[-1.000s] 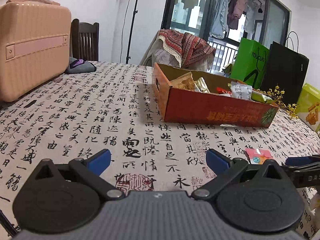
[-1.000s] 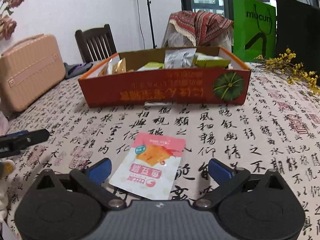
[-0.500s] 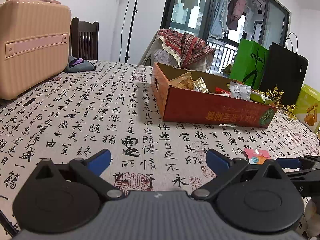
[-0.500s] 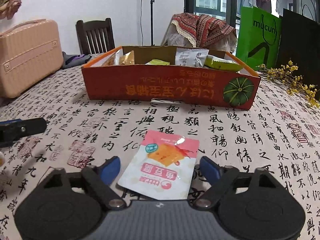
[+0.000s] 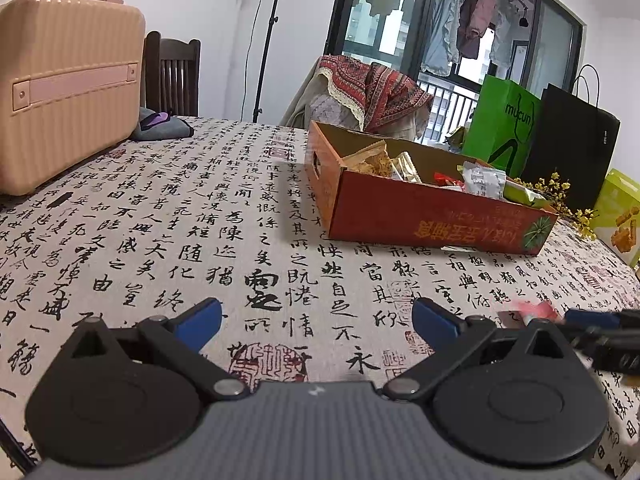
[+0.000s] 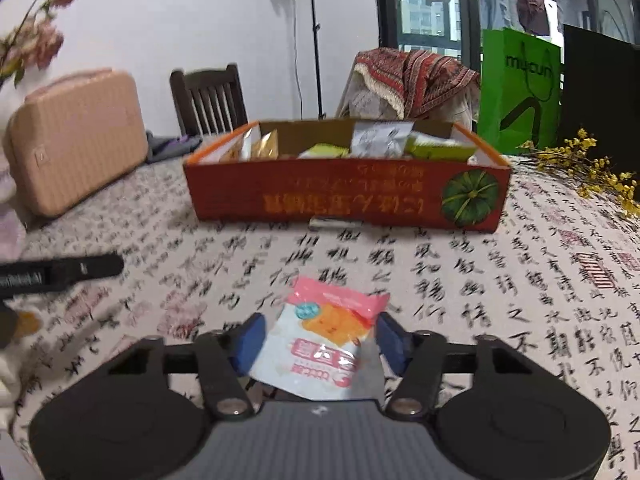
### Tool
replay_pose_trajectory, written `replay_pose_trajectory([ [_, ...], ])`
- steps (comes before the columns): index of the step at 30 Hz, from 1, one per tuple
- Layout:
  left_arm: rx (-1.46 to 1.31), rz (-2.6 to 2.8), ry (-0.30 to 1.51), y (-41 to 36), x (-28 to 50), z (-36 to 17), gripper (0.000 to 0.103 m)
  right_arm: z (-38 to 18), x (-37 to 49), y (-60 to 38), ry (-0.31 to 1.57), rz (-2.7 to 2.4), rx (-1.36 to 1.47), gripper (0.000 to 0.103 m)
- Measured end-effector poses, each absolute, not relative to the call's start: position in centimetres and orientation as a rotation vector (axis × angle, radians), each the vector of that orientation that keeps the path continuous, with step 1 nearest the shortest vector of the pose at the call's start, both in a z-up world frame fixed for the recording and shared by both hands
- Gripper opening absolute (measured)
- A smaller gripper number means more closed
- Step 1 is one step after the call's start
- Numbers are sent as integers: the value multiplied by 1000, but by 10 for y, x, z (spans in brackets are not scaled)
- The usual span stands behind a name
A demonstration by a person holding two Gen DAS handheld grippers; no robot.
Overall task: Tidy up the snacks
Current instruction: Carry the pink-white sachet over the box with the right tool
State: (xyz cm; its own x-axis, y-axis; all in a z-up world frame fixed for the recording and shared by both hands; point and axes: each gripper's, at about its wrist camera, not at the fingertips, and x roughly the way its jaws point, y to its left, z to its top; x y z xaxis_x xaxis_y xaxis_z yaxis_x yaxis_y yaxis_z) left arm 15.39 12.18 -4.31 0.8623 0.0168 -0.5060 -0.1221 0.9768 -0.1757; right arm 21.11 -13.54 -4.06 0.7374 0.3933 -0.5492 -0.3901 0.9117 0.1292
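Observation:
A pink-and-white snack packet (image 6: 324, 320) lies between the blue pads of my right gripper (image 6: 319, 342). The jaws are closing and both pads press its sides, so it buckles and crinkles. In the left wrist view the same packet (image 5: 532, 312) shows as a pink blur at the right gripper's tip (image 5: 592, 322). Beyond it stands the open orange-red cardboard box (image 6: 344, 196), holding several snack packets. My left gripper (image 5: 316, 320) is open over the calligraphy tablecloth with nothing between its fingers; one finger (image 6: 60, 274) shows at the left of the right wrist view.
A pink suitcase (image 5: 68, 84) and a grey pouch (image 5: 160, 128) sit at the far left, with a dark chair (image 5: 172, 76) behind. A green bag (image 5: 504, 128), a black bag (image 5: 572, 148), yellow flowers (image 6: 592, 168) and a yellow-green carton (image 5: 620, 216) stand to the right of the box.
The right gripper's jaws went from wide apart to pinching the packet, which has crumpled and tipped up. The view shifted slightly. The left gripper has not moved.

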Motion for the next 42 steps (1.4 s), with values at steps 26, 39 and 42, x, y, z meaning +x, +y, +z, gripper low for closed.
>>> replay_pose_trajectory([
  [26,-177,109,532,114,158,-35,103,-24,221,-165,548,423,82,57],
  [39,-118,88,473,86,173,-7,103,3,239,-151,468,457,60,57],
  [42,-115,86,460,82,178,-1,103,11,245,-148,448,462,56,57],
])
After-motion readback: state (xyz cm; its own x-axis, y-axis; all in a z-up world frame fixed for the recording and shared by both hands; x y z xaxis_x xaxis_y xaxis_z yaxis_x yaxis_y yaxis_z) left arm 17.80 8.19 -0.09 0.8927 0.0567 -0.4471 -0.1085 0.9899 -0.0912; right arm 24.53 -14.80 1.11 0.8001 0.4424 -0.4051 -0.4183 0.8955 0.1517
